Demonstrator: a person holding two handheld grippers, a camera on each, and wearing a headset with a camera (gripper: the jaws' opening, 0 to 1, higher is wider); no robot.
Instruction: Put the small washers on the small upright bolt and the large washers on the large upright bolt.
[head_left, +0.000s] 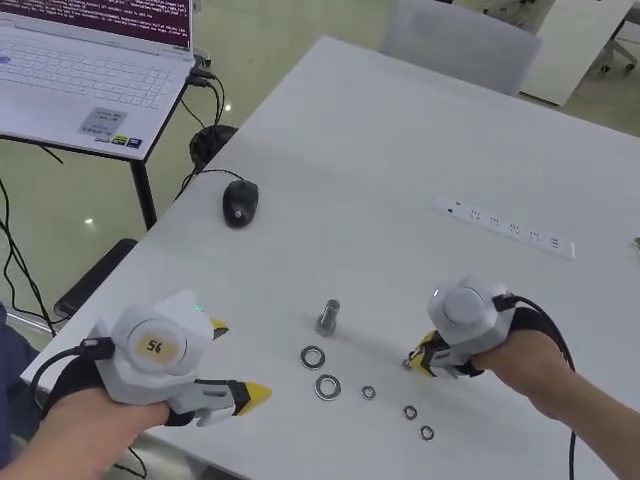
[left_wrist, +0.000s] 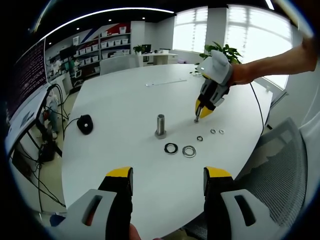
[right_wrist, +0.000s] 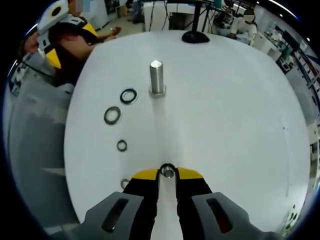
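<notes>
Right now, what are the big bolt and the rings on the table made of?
The large bolt looks like bare steel: it is silver-grey, with a bright shiny top in the right gripper view. The large washers and small washers look like metal too. They are thin grey rings with a dull gleam, but I can't tell which metal.

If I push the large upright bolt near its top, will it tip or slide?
The large upright bolt stands tall on its narrow head, so it would probably tip. Fallen, its round shank may roll on the smooth table.
</notes>
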